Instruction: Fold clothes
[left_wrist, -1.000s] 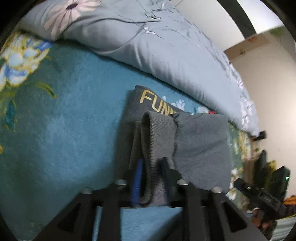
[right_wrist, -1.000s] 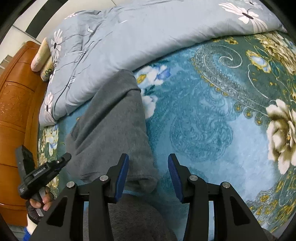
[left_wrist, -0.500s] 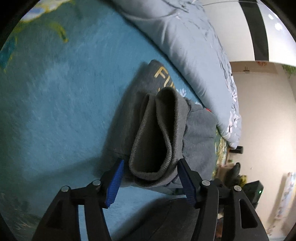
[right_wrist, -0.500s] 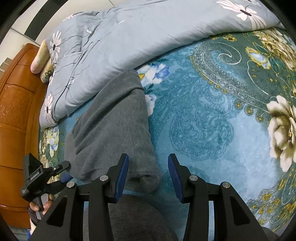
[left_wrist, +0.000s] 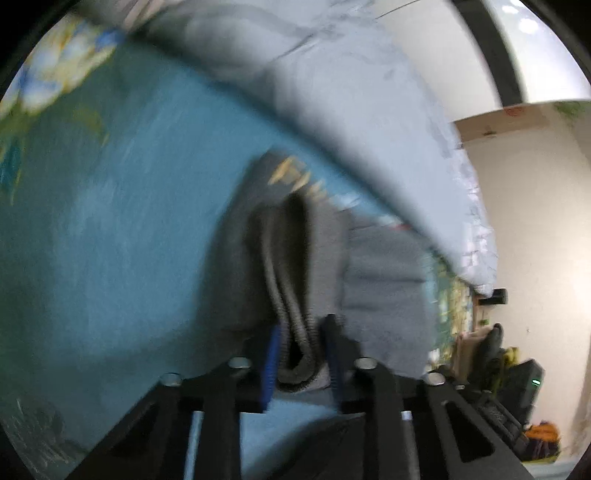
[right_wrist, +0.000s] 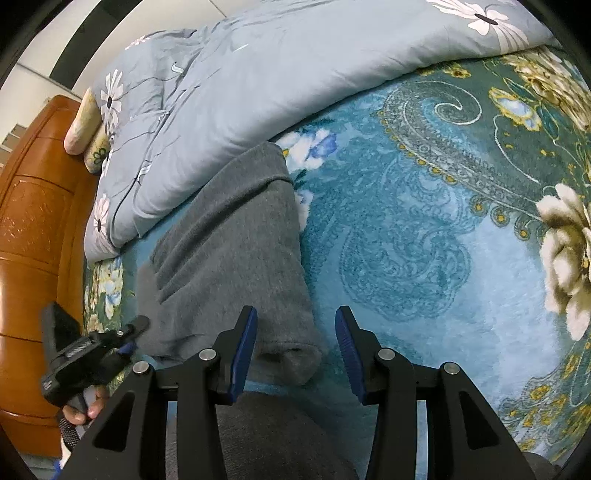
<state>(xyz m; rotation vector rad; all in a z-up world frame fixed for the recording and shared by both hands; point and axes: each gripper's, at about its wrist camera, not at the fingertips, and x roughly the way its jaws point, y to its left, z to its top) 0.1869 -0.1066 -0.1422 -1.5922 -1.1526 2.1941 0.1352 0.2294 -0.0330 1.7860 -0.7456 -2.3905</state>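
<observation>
Sweater (right_wrist: 236, 258): grey, lying on the teal floral blanket (right_wrist: 424, 229), its far end just beside the pale blue duvet (right_wrist: 258, 74), which runs along the far side of the bed. In the right wrist view we see the body of it stretching from the duvet edge toward us, w/ a ribbed cuff (right_wrist: 291, 360) at the near end, opening facing us.

Our right gripper (right_wrist: 293, 354) has its blue pads (right_wrist: 242, 354) spread apart, one each side of that cuff. Whether either pad touches the fabric, can't tell; nothing is pinched.

Our left gripper (left_wrist: 301, 363) is closed on a ribbed cuff (left_wrist: 295, 369) of the sweater, pads (left_wrist: 271, 365) pressing it from both sides. The left wrist view is motion-blurred, so detail is poor. Beyond the cuff the sleeve rises in a fold, and farther off there's yellow lettering (left_wrist: 295, 177) on the sweater, unreadable here. More grey fabric lies to the right of the pinched cuff.

In the right wrist view the left gripper (right_wrist: 125, 334) also shows at near left, at the sweater's left edge, w/ the hand (right_wrist: 83, 404) round its grip.

A wooden headboard (right_wrist: 33, 229) stands at far left, w/ a pillow (right_wrist: 83, 122) against it. In the left view, a pale wall (left_wrist: 535, 221) and dark clutter (left_wrist: 517, 376) sit at far right, off the bed.
</observation>
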